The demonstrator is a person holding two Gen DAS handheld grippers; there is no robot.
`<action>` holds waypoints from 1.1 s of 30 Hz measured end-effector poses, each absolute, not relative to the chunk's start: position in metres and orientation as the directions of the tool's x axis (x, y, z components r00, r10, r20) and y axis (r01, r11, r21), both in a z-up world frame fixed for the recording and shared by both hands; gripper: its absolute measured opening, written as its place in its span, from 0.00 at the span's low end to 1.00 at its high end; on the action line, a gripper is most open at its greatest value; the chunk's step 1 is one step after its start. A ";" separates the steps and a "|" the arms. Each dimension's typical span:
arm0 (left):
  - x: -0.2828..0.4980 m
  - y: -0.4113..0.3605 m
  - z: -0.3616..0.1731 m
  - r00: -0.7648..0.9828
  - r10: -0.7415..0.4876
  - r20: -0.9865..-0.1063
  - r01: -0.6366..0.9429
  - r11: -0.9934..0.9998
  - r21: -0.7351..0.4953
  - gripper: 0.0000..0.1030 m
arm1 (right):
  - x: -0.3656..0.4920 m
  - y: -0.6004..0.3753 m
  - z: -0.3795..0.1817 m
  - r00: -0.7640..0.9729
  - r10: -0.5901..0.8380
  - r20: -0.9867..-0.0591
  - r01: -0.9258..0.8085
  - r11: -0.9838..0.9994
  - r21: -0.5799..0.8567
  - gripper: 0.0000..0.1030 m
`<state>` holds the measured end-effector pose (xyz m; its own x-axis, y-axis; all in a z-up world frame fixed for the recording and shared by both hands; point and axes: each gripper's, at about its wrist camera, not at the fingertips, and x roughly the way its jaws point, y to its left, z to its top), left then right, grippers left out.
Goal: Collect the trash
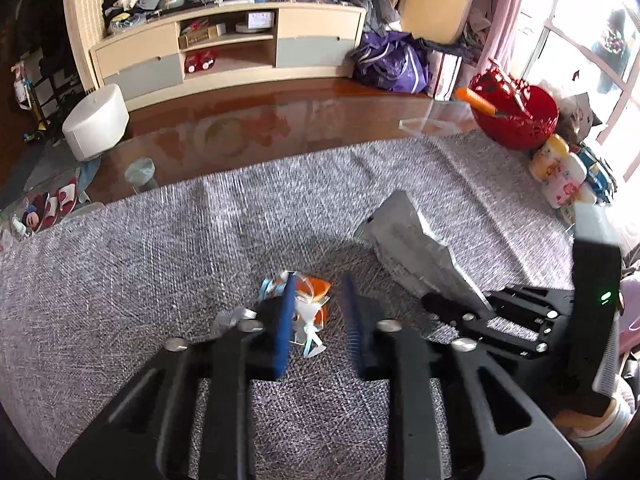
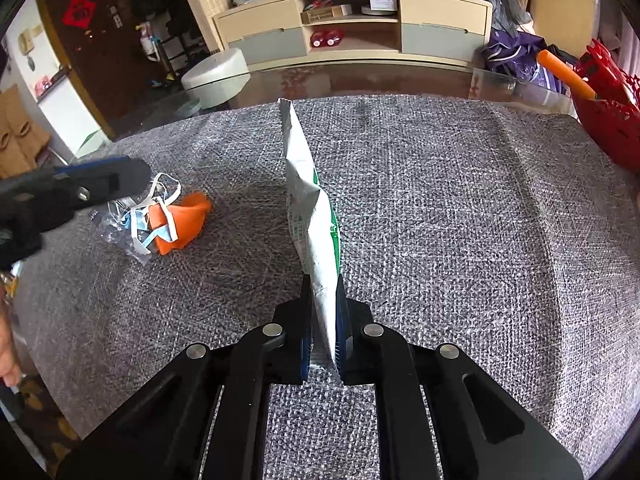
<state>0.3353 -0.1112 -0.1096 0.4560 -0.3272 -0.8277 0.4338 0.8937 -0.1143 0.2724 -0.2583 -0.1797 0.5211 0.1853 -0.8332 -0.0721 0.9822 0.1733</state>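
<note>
A crumpled pile of trash (image 1: 308, 308), orange wrapper with white and blue straps and clear plastic, lies on the grey woven tablecloth (image 1: 160, 260). My left gripper (image 1: 320, 280) is open, its blue-padded jaws standing on either side of the pile. The pile also shows in the right wrist view (image 2: 168, 216), under the left gripper (image 2: 100, 180). My right gripper (image 2: 323, 280) is shut on a flat silver-white snack bag (image 2: 308, 200) with green print and holds it edge-on above the cloth. The bag also shows in the left wrist view (image 1: 416, 248).
A red openwork basket (image 1: 516, 112) with an orange-handled tool stands at the far right, with white bottles (image 1: 556, 168) beside it. Beyond the cloth lies a glass table top (image 1: 280, 128), then a white round stool (image 1: 96, 120) and a TV cabinet (image 1: 228, 48).
</note>
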 end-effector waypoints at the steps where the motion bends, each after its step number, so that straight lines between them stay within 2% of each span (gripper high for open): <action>1: 0.335 -0.111 -0.113 0.450 -0.322 -0.833 0.433 0.894 -0.112 0.04 | 0.272 -0.259 -0.180 0.521 0.186 -0.833 -0.072 0.982 0.174 0.10; 2: 0.335 -0.110 -0.115 0.448 -0.318 -0.836 0.433 0.895 -0.109 0.00 | 0.272 -0.260 -0.179 0.521 0.185 -0.833 -0.072 0.982 0.173 0.10; 15: 0.297 -0.089 -0.095 0.496 -0.301 -0.815 0.415 0.906 -0.082 0.00 | 0.248 -0.263 -0.156 0.556 0.190 -0.809 -0.071 0.981 0.182 0.10; 28: 0.206 -0.075 -0.051 0.545 -0.317 -0.776 0.420 0.905 -0.075 0.00 | 0.180 -0.252 -0.109 0.610 0.198 -0.767 -0.097 0.980 0.176 0.10; 33: 0.189 -0.068 -0.056 0.537 -0.299 -0.789 0.404 0.912 -0.070 0.00 | 0.164 -0.253 -0.107 0.615 0.204 -0.761 -0.094 0.978 0.186 0.10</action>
